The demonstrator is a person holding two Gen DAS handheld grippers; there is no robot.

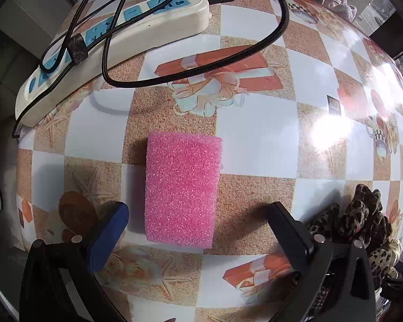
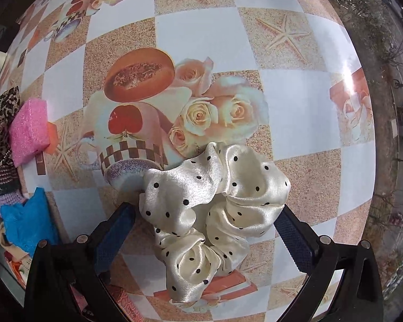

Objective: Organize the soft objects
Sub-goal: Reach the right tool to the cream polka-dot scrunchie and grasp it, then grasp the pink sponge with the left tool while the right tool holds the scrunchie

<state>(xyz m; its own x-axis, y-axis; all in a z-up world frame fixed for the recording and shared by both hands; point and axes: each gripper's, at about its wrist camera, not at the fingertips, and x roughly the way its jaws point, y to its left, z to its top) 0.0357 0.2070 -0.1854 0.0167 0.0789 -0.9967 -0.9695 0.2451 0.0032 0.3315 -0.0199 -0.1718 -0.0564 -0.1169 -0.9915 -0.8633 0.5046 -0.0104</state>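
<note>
Both grippers gape wide over the glossy checked tablecloth [image 1: 255, 131]: left gripper [image 1: 198, 214] astride a porous pink sponge [image 1: 182, 187], right gripper [image 2: 204, 220] around a satiny dotted scrunchie [image 2: 212, 201].

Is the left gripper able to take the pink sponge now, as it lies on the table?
Probably yes. The left gripper is open, the pink sponge lies between its fingers, and nothing covers it; the black cable lies farther away.

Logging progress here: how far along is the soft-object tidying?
Done: nothing clearly sorted. In hand: nothing; the left hand-held gripper is open around the pink sponge, the right hand-held gripper open around the dotted scrunchie. Left: grasping and placing both.
</note>
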